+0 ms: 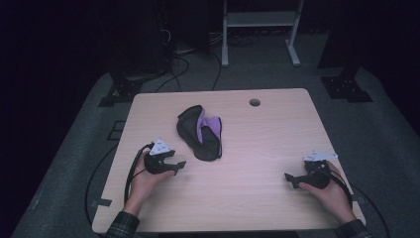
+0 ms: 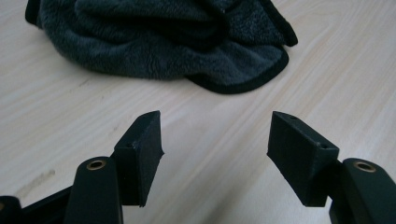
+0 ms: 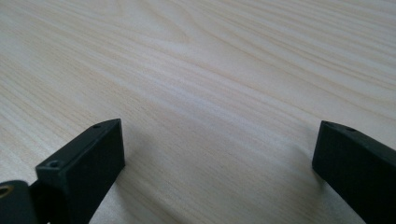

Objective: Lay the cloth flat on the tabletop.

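My left tongs [image 1: 179,166] sit at about 8 o'clock on the surface [image 1: 257,148], released, nothing between the jaws. In the left gripper view the 2 black pads [image 2: 142,156] stand apart over bare wood, and the crumpled cloth [image 2: 163,42] lies just ahead of them at 12 o'clock, not touched. My right tongs [image 1: 289,179] rest at about 4 o'clock, also released and empty; their own view has both jaws spread wide over plain wood grain.

The cloth [image 1: 200,131] is a dark grey fleecy piece with a black hem, folded over so that a purple lining shows on its right half. It lies a little left of the middle of the surface, toward 11 o'clock from centre, bunched and lumpy, not laid flat.

By my reckoning the job is at its very start: no grip on the cloth, no edge lifted, no fold squared. All the handling is left. My left tongs are nearest, and the black hem facing them looks the easiest place to take hold; the right ones are well apart from it and would have to cross bare wood.

Nothing stands in the way. The rest of the surface carries a round cable hole [image 1: 254,102] near the far edge at 12 o'clock. Beyond it, on the dark floor, are loose cables [image 1: 181,59] and a white frame [image 1: 260,29].
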Demonstrator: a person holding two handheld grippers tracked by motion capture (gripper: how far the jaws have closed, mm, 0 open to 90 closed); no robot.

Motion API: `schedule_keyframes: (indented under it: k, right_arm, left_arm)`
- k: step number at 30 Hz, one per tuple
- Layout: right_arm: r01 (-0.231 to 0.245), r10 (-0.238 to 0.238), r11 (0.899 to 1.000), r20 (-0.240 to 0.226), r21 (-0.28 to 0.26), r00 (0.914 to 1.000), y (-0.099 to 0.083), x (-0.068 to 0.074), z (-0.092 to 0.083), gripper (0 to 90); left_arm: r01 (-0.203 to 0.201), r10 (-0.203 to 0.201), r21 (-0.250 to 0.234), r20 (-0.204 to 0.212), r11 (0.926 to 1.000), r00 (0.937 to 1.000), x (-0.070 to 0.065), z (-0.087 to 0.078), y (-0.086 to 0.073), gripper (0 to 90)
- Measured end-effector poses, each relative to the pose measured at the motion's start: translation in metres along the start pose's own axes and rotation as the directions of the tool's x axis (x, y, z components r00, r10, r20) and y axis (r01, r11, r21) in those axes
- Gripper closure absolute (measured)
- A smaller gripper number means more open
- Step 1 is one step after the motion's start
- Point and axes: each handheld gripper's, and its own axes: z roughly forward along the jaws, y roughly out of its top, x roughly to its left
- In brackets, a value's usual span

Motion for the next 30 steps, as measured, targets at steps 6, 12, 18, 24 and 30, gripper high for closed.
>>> schedule_keyframes:
  k: [6, 12, 18, 24, 30]
  right_arm:
    - [0.000, 0.000, 1.000, 0.000, 0.000, 1.0000, 0.000, 0.000, 0.000, 1.5]
    - [0.000, 0.000, 1.000, 0.000, 0.000, 1.0000, 0.000, 0.000, 0.000, 1.5]
    - [0.002, -0.002, 1.000, 0.000, 0.000, 1.0000, 0.000, 0.000, 0.000, 1.5]
    - [0.001, -0.001, 1.000, 0.000, 0.000, 1.0000, 0.000, 0.000, 0.000, 1.5]
    - [0.000, 0.000, 1.000, 0.000, 0.000, 1.0000, 0.000, 0.000, 0.000, 1.5]
  left_arm:
    - [-0.019, 0.019, -0.010, 0.000, 0.9998, 0.9998, -0.002, 0.013, 0.017, 34.1]
    - [-0.031, 0.031, -0.013, 0.001, 0.9994, 0.9995, -0.004, 0.027, 0.030, 35.1]
    - [-0.034, 0.034, -0.007, -0.005, 0.9994, 0.9994, -0.006, 0.039, 0.038, 36.6]
    - [-0.036, 0.036, 0.021, -0.031, 0.9991, 0.9989, -0.008, 0.059, 0.046, 38.1]
    - [0.044, -0.043, 0.031, -0.030, 0.9986, 0.9986, -0.005, 0.071, 0.048, 62.3]
